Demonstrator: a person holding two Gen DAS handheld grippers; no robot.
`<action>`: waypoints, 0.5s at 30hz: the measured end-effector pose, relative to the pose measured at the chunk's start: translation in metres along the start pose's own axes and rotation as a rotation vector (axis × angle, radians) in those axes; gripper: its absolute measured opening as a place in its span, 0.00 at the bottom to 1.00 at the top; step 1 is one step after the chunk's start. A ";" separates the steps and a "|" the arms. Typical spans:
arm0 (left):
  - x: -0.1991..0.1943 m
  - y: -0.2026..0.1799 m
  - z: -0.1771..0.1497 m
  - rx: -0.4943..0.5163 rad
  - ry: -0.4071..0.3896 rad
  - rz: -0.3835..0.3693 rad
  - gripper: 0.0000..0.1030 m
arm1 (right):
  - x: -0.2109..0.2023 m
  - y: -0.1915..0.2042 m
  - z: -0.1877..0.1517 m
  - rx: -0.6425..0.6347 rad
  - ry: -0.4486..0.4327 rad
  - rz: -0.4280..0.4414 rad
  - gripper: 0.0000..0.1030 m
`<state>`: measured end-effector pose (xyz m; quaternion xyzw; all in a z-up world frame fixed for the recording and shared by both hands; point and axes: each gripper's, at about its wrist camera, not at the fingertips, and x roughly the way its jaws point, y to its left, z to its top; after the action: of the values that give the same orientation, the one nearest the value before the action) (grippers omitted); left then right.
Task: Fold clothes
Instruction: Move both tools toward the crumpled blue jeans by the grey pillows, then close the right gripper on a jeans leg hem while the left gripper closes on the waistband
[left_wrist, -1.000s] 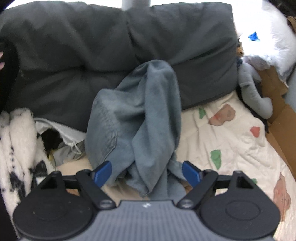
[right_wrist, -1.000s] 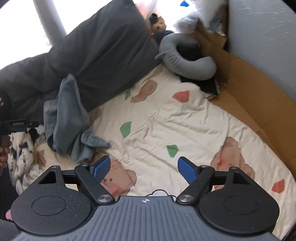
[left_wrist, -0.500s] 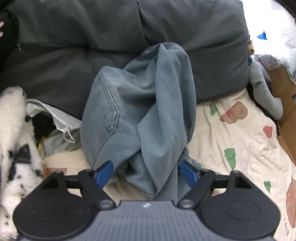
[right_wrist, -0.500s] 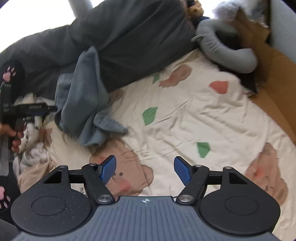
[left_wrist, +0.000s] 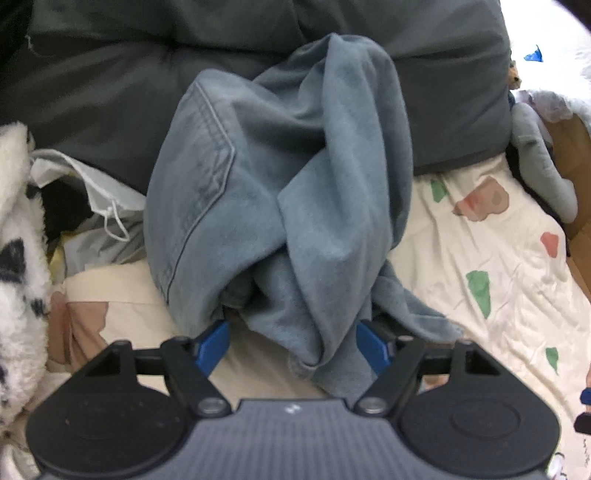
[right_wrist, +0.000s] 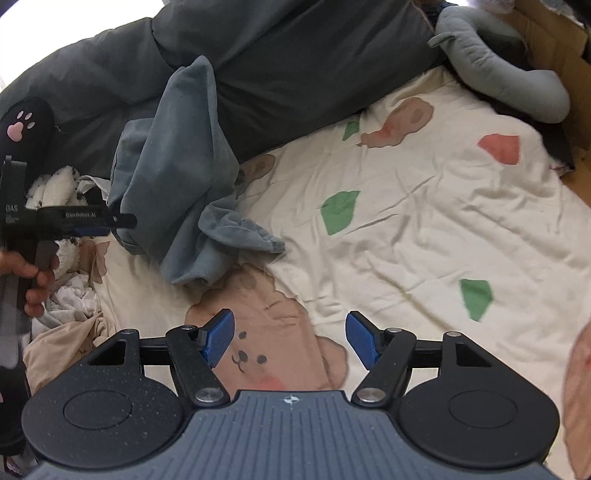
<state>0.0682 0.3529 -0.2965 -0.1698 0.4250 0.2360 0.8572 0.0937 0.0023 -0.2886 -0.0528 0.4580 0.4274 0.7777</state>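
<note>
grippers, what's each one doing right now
left gripper: open, blue-grey garment between its fingers, not gripped.
right gripper: open, empty, over the bedsheet.

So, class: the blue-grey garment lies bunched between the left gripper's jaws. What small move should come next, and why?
Probably close the left gripper on the garment: its open jaws already straddle the lower folds. The right gripper hangs open over the sheet, short of the cloth.

Left gripper (left_wrist: 291, 341) and right gripper (right_wrist: 290, 339) alike, black linkage arms on round black discs, silver pivot screws, blue ribbed pads (right_wrist: 219, 338), grey ridged body with small white emblem, black sleeve (right_wrist: 26, 125) with pink paw print, white lettering on the left gripper's side, seemingly "DAS"
</note>
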 end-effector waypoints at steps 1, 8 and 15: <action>0.003 0.001 -0.001 0.003 -0.003 0.003 0.75 | 0.007 0.002 0.000 0.002 -0.002 0.006 0.68; 0.012 0.005 -0.002 -0.020 -0.022 -0.031 0.67 | 0.056 0.020 0.000 0.075 -0.033 0.079 0.68; 0.015 0.005 -0.001 -0.034 -0.032 -0.056 0.49 | 0.098 0.046 0.006 0.098 -0.038 0.128 0.68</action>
<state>0.0729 0.3606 -0.3099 -0.1926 0.4020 0.2218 0.8672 0.0861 0.0944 -0.3446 0.0228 0.4658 0.4542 0.7590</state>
